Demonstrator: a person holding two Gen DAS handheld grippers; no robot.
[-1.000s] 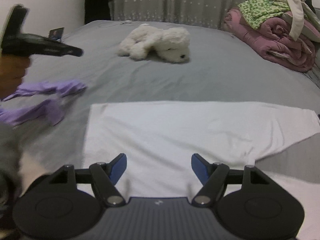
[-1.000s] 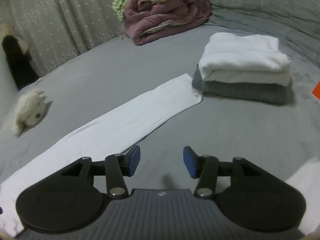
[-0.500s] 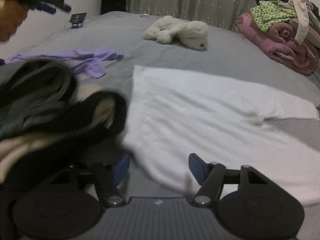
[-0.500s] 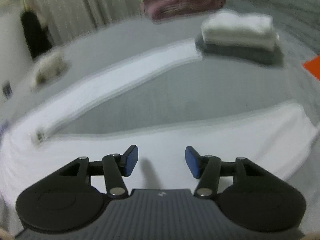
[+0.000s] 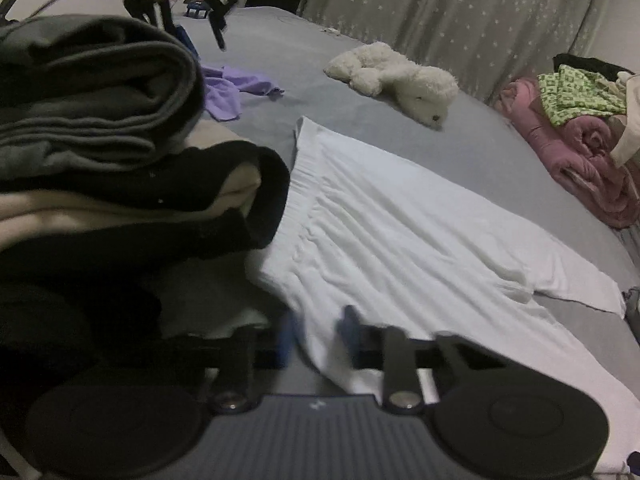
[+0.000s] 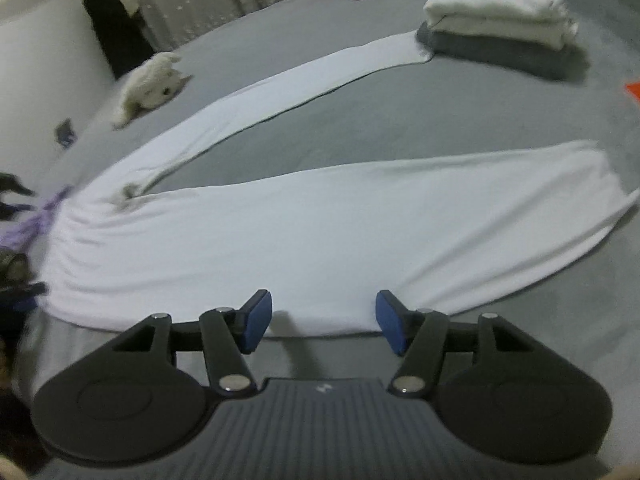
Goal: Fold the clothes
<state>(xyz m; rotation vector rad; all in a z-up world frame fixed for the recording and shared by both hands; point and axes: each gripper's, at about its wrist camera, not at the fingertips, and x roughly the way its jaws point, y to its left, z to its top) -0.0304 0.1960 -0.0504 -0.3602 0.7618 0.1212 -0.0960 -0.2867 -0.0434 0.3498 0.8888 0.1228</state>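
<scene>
White trousers (image 6: 320,232) lie spread flat on the grey bed (image 5: 280,64). The left gripper (image 5: 316,334) is closing its jaws on the waistband corner, cloth between them. The right gripper (image 6: 323,322) is opening, empty, above the near trouser leg's edge.

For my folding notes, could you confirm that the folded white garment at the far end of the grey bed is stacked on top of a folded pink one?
Not quite: in the right wrist view the folded white garment on the grey bed rests on a folded grey garment, not a pink one.
</scene>
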